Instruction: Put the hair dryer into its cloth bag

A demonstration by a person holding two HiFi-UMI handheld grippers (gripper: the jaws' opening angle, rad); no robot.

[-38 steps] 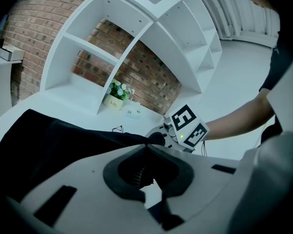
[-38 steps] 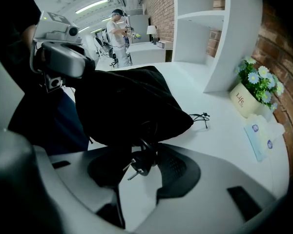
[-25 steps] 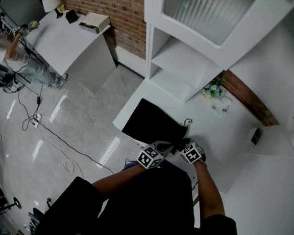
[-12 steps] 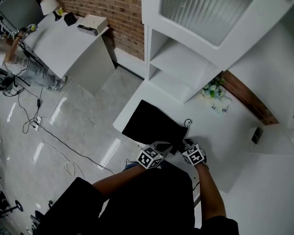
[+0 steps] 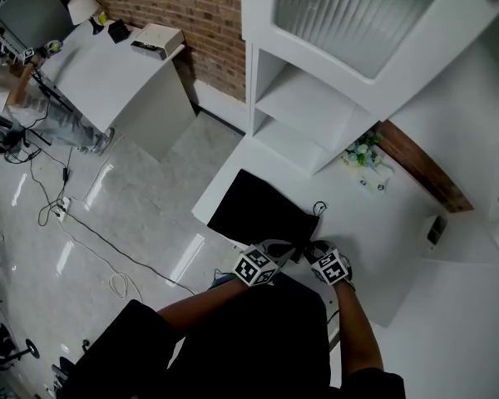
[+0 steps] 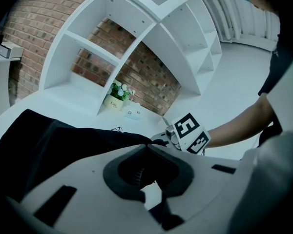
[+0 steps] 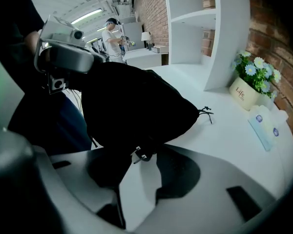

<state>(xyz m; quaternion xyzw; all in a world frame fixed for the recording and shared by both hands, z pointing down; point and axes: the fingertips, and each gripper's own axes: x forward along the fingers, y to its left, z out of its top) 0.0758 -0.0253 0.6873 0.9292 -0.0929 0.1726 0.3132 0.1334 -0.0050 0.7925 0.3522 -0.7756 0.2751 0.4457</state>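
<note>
One black cloth bag [image 5: 262,210] lay on the white table [image 5: 382,231]. Its near right end was gathered between the two grippers, and its body bulged away to the far left. The fabric hid whatever filled it, so the hair dryer itself could not be made out in any view. A small pale metal-looking piece [image 7: 140,154] showed at the bag's near edge; what it was could not be told. The left gripper [image 6: 147,147] had its jaw tips pressed together on a fold of the bag's rim. The right gripper [image 7: 145,156], just beside it, showed a narrow gap nearer its camera, while its tips pinched the dark fabric beside that pale piece. Beyond the bag a thin black drawstring [image 7: 206,112] trailed on the table. Farther right stood a small pot [image 7: 244,94] holding white flowers, with a flat pale pack [image 7: 264,126] near it. Behind them were the white shelf unit [image 5: 316,106] and the brick wall [image 5: 191,7].
</note>
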